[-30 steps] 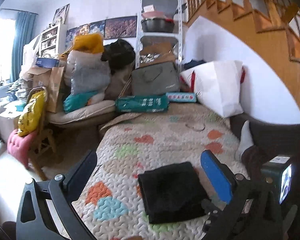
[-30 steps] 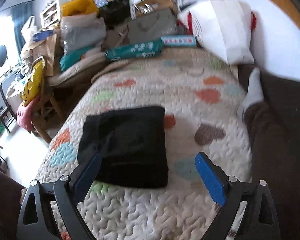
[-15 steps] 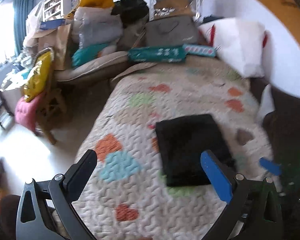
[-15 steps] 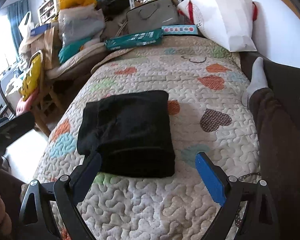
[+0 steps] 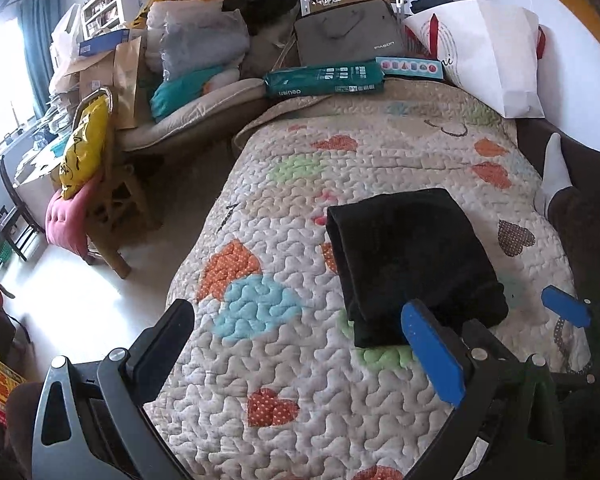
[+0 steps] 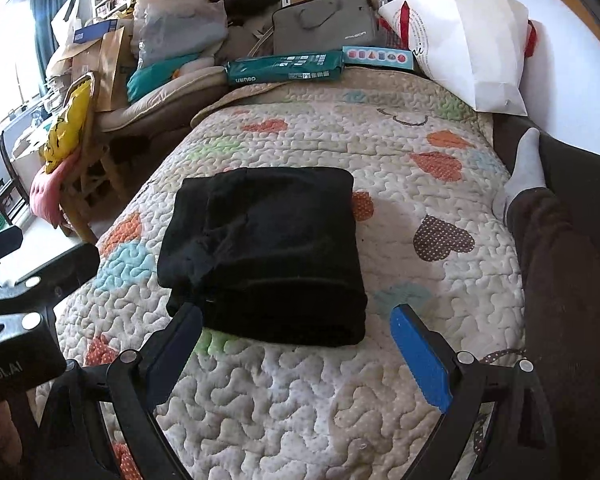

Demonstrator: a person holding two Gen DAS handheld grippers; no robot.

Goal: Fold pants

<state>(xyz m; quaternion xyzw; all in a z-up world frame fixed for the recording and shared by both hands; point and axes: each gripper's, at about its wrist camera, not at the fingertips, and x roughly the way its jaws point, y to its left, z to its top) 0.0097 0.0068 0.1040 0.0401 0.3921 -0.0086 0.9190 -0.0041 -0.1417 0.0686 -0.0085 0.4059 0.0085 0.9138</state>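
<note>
The black pants (image 5: 414, 262) lie folded into a thick rectangle on the heart-patterned quilt (image 5: 284, 360) of the bed. They also show in the right wrist view (image 6: 268, 252). My left gripper (image 5: 300, 332) is open and empty, hovering above the quilt to the left of the pants' near edge. My right gripper (image 6: 296, 332) is open and empty, just in front of the pants' near edge. The right gripper's blue finger (image 5: 566, 306) shows in the left wrist view. The left gripper's black body (image 6: 16, 292) shows at the left of the right wrist view.
A person's leg in brown trousers with a white sock (image 6: 524, 172) lies along the bed's right side. A white bag (image 6: 468, 44), a green box (image 6: 284, 70) and a grey case (image 6: 324, 28) stand at the head. A cluttered chair (image 5: 100, 168) stands left.
Both grippers have drawn back and tilted down toward the near end of the bed. The folded pants have not moved. Both grippers stay open.
</note>
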